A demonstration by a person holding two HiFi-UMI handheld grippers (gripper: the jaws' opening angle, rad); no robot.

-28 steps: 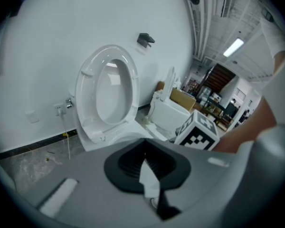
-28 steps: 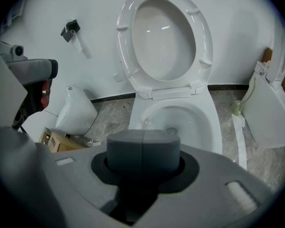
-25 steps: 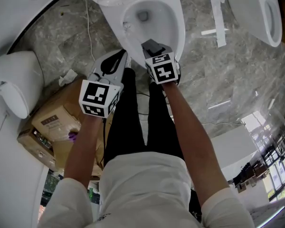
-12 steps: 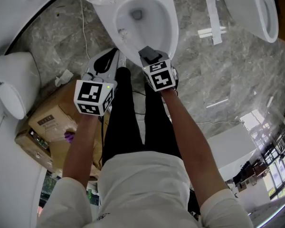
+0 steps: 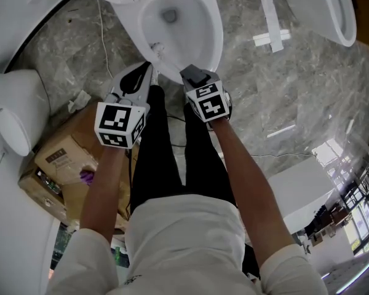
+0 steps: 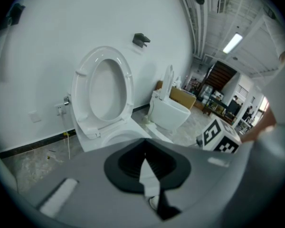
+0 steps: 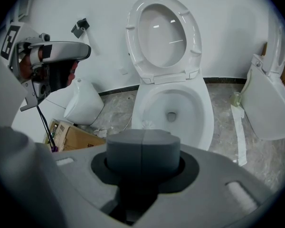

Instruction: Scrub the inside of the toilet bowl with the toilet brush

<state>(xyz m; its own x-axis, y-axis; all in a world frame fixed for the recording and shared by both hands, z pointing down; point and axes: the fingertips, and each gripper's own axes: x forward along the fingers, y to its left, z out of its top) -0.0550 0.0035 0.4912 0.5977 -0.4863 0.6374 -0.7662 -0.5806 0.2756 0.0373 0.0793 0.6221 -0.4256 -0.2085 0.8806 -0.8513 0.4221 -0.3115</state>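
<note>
The open toilet bowl (image 5: 175, 23) stands at the top of the head view, with its seat and lid (image 7: 164, 34) raised against the wall. A small white bristly thing (image 5: 155, 47) lies inside the bowl at its near left side (image 7: 145, 125); I cannot tell whether it is the brush. My right gripper (image 5: 194, 74) hovers at the bowl's front rim, its grey pads (image 7: 142, 151) pressed together and empty. My left gripper (image 5: 146, 72) hangs left of the rim over the floor, its fingers meeting at the tip and holding nothing.
A second toilet (image 5: 323, 8) stands at the right and a white fixture (image 5: 15, 109) at the left. A cardboard box (image 5: 61, 158) lies on the marble floor by my left arm. White strips (image 5: 270, 17) and a thin cable (image 5: 101, 35) lie near the bowl.
Both grippers have drawn back a little from the bowl. The right one was over the rim and now hangs at its front edge. Both stay shut.
</note>
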